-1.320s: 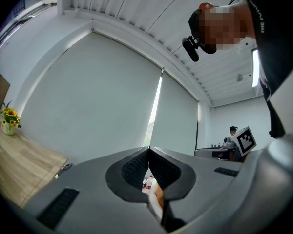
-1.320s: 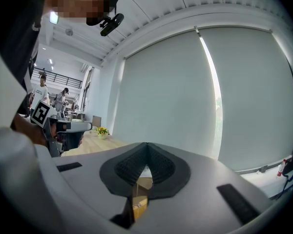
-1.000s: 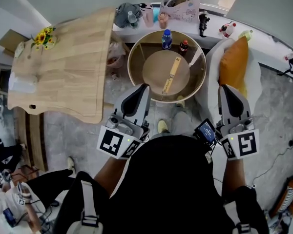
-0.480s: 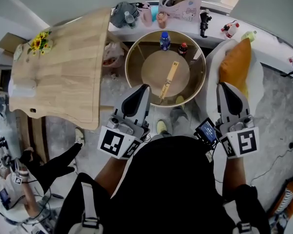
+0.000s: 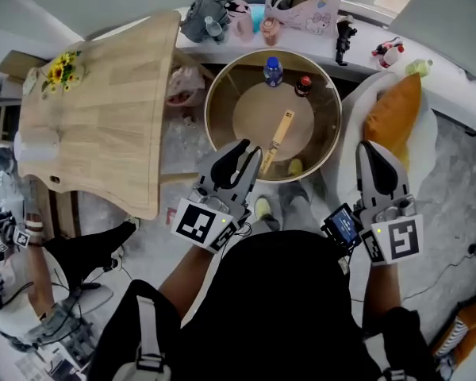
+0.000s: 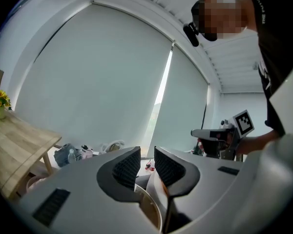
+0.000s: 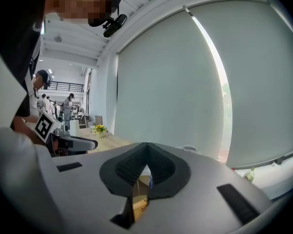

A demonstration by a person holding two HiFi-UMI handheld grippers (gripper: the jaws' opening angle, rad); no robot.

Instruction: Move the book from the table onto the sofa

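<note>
The book (image 5: 277, 138), a narrow tan volume, lies on the round glass-topped table (image 5: 222, 101) ahead of me. The sofa (image 5: 355, 109) is a white seat with an orange cushion (image 5: 393, 116) to the table's right. My left gripper (image 5: 248, 155) hovers at the table's near rim, just short of the book; its jaws have just been opening and stand slightly apart with nothing between them (image 6: 147, 161). My right gripper (image 5: 378, 155) hangs beside the sofa's near edge, its jaws closed together and empty (image 7: 146, 155).
A blue-capped bottle (image 5: 274, 71) and a small dark bottle (image 5: 304, 85) stand at the round table's far side. A wooden table (image 5: 103, 117) with sunflowers (image 5: 60, 64) fills the left. Bags (image 5: 305, 10) crowd the far ledge. A person (image 5: 32, 252) sits at lower left.
Both grippers have moved forward toward the round table and a little down. The left jaws have parted from closed. The person at lower left has shifted.
</note>
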